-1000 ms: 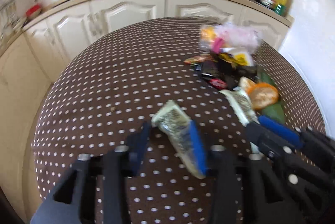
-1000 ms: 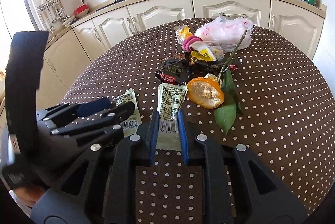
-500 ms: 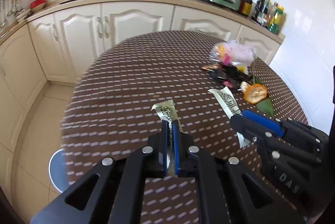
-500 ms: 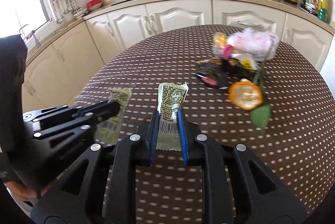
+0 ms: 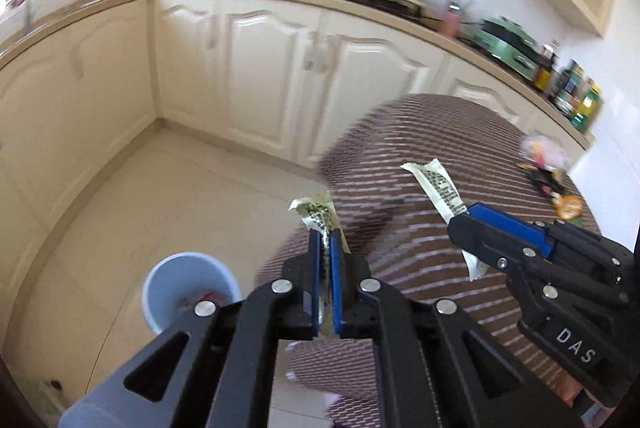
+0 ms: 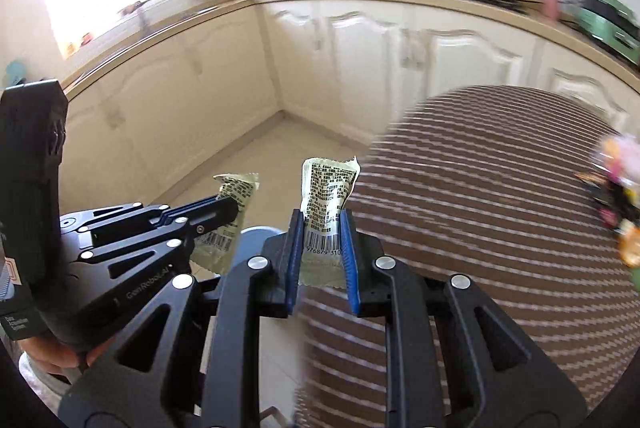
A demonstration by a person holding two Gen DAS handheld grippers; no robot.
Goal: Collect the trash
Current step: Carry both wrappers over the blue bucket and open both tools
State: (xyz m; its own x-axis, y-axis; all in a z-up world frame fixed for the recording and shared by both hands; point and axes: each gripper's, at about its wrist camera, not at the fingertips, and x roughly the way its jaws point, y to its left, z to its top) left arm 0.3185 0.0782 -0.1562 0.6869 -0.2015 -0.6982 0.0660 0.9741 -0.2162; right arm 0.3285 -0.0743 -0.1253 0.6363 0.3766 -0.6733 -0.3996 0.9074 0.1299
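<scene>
Beyond tiled floor (image 5: 168, 203), claws pinch crinkled pale-green wrappers (image 6: 326, 195).

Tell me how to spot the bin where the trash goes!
Look at the pale tiled floor beside the round table with the brown cloth, in front of the cream cabinets. The bin stands there below the left gripper, which holds a wrapper. It is the only light blue, round, open-topped thing on the floor.
</scene>
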